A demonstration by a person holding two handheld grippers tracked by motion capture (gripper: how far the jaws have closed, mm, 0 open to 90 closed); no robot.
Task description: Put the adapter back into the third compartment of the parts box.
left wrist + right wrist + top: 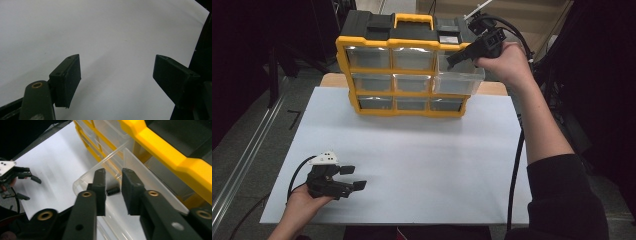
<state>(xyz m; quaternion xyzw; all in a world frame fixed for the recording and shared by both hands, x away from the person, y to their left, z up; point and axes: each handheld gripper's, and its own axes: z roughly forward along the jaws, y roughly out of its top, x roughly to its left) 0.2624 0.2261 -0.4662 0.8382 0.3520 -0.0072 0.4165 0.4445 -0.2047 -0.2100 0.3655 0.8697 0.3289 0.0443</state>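
A yellow and black drawer organiser (404, 62) stands at the far edge of a white worktop (422, 160), and every place here is given relative to it. Well in front of the organiser and off to its left, near the worktop's close edge, the person's left hand (302, 202) holds the left tongs (353, 177) low over the bare white surface; in the left gripper view, the left tongs (117, 75) stand wide apart with nothing between them. The organiser has a yellow carry handle (413, 20) on its black top and three rows of clear drawers. At its upper right corner, one clear drawer (459, 77) is pulled out toward the person and juts past the front of the organiser. Above that open drawer, at the organiser's right end, the right hand (507, 62) holds the right tongs (457, 55) pointed down into it. In the right gripper view the right tongs (113, 186) are narrowed to a small gap, and a small dark cylinder (113, 191) lies on the floor of the clear drawer (140, 175), seen through that gap; I cannot tell whether the tongs touch it. A black cable (514, 170) trails down from the right tongs, to the organiser's right.
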